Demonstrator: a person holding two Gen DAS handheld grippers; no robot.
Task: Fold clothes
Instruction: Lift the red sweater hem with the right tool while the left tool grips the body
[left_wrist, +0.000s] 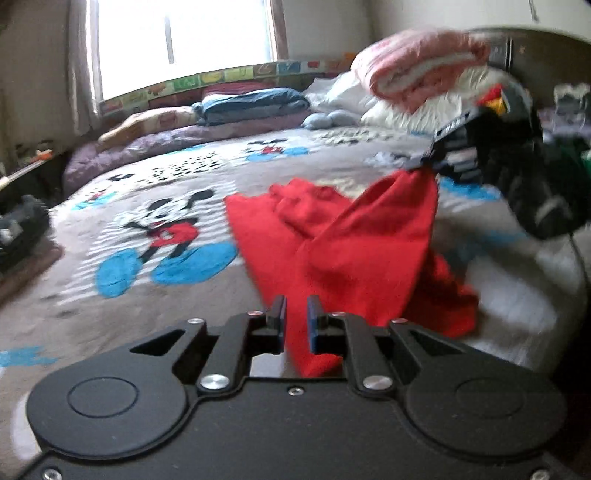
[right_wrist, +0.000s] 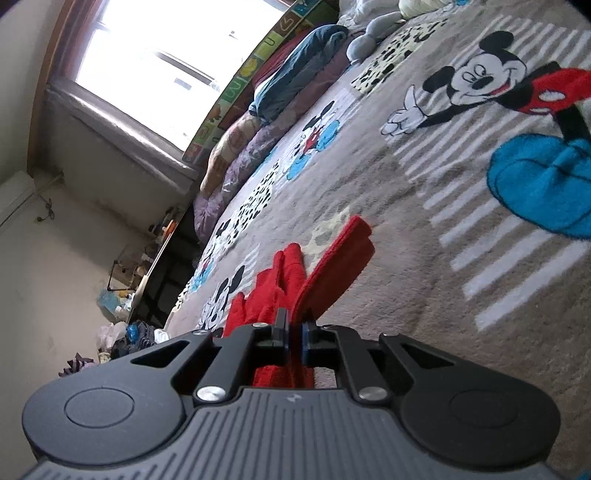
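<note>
Red knit garment (left_wrist: 332, 236), fleecy in texture: lying partly crumpled on the bed, partly being lifted off it. One edge is rising to the right claw (left_wrist: 424, 164), seen in the left wrist view at upper right, blurred; a pointed flap of the cloth is hanging from its tip. The right wrist view is showing that same right claw (right_wrist: 294, 334) with its blue-padded fingers nearly together and a fold of the red garment (right_wrist: 280, 291) pinched between them, the cloth passing through the narrow gap and bunching below.

Left claw (left_wrist: 296, 321): sitting low at the near end of the garment, its two fingers standing a little apart, red cloth showing in the gap between them. Whether the pads are actually pressing the cloth cannot be told from this view.

Bed blanket (left_wrist: 155, 280): grey-beige plush, printed with cartoon mice in red shorts, blue circles and white stripes; covering the bed under the garment.

Folded blue bedding (left_wrist: 255, 101): lying at the far side of the bed, below the window (left_wrist: 184, 33).

Pink folded blanket (left_wrist: 421, 62): resting on white pillows (left_wrist: 347, 96) at the head of the bed.

Grey soft toy (right_wrist: 369, 35): lying near the pillows, well apart from the garment.
</note>
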